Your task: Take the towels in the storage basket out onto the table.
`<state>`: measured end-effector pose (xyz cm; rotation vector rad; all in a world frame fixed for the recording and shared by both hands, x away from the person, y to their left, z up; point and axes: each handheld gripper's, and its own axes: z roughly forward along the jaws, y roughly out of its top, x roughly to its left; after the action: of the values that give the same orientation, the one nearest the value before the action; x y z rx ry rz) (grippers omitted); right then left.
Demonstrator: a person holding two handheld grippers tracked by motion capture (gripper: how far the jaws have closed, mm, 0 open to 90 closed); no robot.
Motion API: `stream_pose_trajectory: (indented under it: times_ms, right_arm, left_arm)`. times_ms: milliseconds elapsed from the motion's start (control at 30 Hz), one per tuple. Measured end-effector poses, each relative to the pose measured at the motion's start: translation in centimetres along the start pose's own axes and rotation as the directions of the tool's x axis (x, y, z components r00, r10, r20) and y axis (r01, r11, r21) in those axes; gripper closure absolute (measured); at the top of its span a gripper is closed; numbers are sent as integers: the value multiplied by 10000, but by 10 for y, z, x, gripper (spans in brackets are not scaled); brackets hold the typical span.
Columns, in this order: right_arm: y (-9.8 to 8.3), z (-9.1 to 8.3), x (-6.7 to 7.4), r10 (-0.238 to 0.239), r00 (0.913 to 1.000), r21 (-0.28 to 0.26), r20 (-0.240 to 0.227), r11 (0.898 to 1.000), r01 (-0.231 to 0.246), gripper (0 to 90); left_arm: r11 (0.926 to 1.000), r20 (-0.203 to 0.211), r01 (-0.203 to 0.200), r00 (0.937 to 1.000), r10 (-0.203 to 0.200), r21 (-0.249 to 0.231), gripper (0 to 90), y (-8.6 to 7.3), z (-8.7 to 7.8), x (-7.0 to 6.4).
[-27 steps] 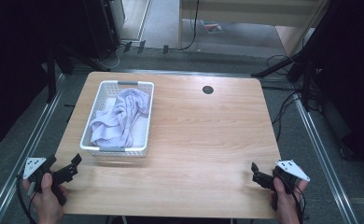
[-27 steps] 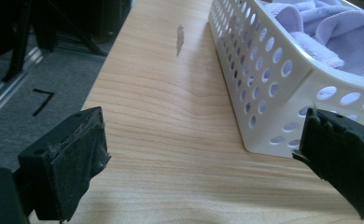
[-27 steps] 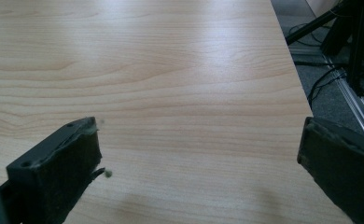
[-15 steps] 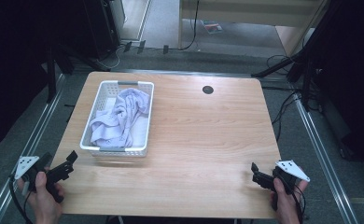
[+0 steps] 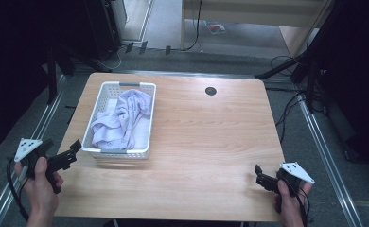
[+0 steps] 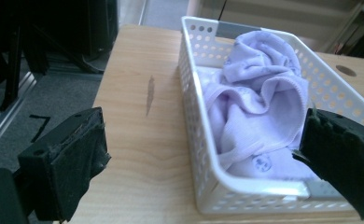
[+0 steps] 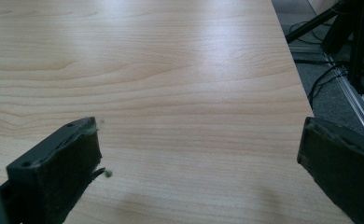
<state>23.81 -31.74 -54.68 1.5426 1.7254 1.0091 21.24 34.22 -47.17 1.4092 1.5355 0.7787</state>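
Wooden table (image 5: 197, 142) carries a white basket (image 5: 102, 97) with a lilac cloth (image 5: 121, 120) inside, just ahead of the left gripper (image 5: 74, 150). Both it and the right gripper (image 5: 260, 176), well apart from the basket, gape wide, holding nothing.

L gripper (image 5: 74, 150) fingers wide apart, R gripper (image 5: 259, 174) same, both hand-held low.

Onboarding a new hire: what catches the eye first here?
The white perforated basket on the table's left half, with crumpled lilac clothing piled inside. Then the left gripper, jaws open, pointing at the basket's near corner; the right gripper sits open over bare wood at the near right edge.
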Motion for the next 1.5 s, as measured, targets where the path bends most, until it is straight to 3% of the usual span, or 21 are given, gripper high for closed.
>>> stream_pose_trajectory:
  times_ms: [67,300,400,467,600,700,767,800,833,867,967,1067,1167,1200,1233,1267,1300,1400,1433,1467,1500]
  right_arm:
    - [0,0,0,-29,10000,-1,-8,10000,29,0]
    - [0,0,0,-9,10000,-15,-23,10000,9,0]
    - [0,0,0,13,10000,-6,-36,10000,-13,0]
    - [0,0,0,0,10000,4,-45,10000,0,0]
    - [0,0,0,-11,10000,4,-48,10000,11,0]
    - [0,0,0,22,9999,-14,-110,10000,-22,0]
    - [0,0,-1,-1,9999,-9,-137,10000,1,0]
    - [0,0,-1,2,9999,10,-138,10000,-2,0]
    - [0,0,-1,2,9999,10,-138,10000,-2,0]
    - [0,0,-1,5,9999,6,-140,10000,-5,0]
    - [0,0,-1,1,9999,-10,-147,10000,-1,0]
    - [0,0,-1,-1,9999,10,-169,10000,1,0]
    - [0,0,-1,9,9998,22,-187,10000,-9,0]
    - [0,0,-1,31,9998,40,-199,10000,-31,0]
    - [0,0,-1,31,9998,40,-199,10000,-31,0]
    - [0,0,-1,38,9998,51,-220,10000,-37,0]
    - [0,0,-1,38,9998,51,-220,10000,-37,0]
    - [0,0,-1,49,9997,60,-240,10000,-48,0]
    - [0,0,-1,52,9997,58,-245,10000,-50,0]
    - [0,0,-1,21,9996,40,-275,10000,-20,0]
    - [0,0,-1,21,9996,40,-275,10000,-20,0]
  left_arm:
    - [9987,-81,-446,9990,448,263,15,15,6,-12]
    - [9906,113,-1125,9937,1119,773,15,36,23,-34]
    - [9830,304,-1473,9890,1449,1092,15,42,32,-46]
    - [9732,455,-1765,9841,1716,1473,15,48,42,-57]
    - [9642,715,-1938,9804,1837,1809,15,55,52,-64]
    - [9610,1148,-1826,9802,1615,2077,15,62,59,-72]
    - [9472,1163,-2193,9736,1966,2340,15,67,64,-79]
    - [9357,1235,-2346,9702,2085,2634,15,71,70,-85]
    - [9357,1235,-2346,9702,2085,2634,15,71,70,-85]
    - [9260,1203,-2406,9694,2141,2910,15,76,76,-89]
    - [9187,1215,-2358,9707,2073,3168,15,81,83,-91]
    - [8995,1265,-2312,9721,1977,3707,15,90,98,-96]
    - [8923,1327,-2272,9728,1897,3901,15,94,105,-97]
    - [8796,1322,-2307,9724,1924,4161,15,97,113,-98]
    - [8796,1322,-2307,9724,1924,4161,15,97,113,-98]
    - [8694,1407,-2150,9755,1692,4448,15,99,121,-99]
    - [8694,1407,-2150,9755,1692,4448,15,99,121,-99]
    - [8441,1497,-2067,9771,1515,4948,15,101,135,-100]
    - [8401,1537,-2013,9778,1422,5036,15,101,139,-100]
    - [8261,1556,-1975,9786,1346,5278,15,100,148,-100]
    - [8261,1556,-1975,9786,1346,5278,15,100,148,-100]
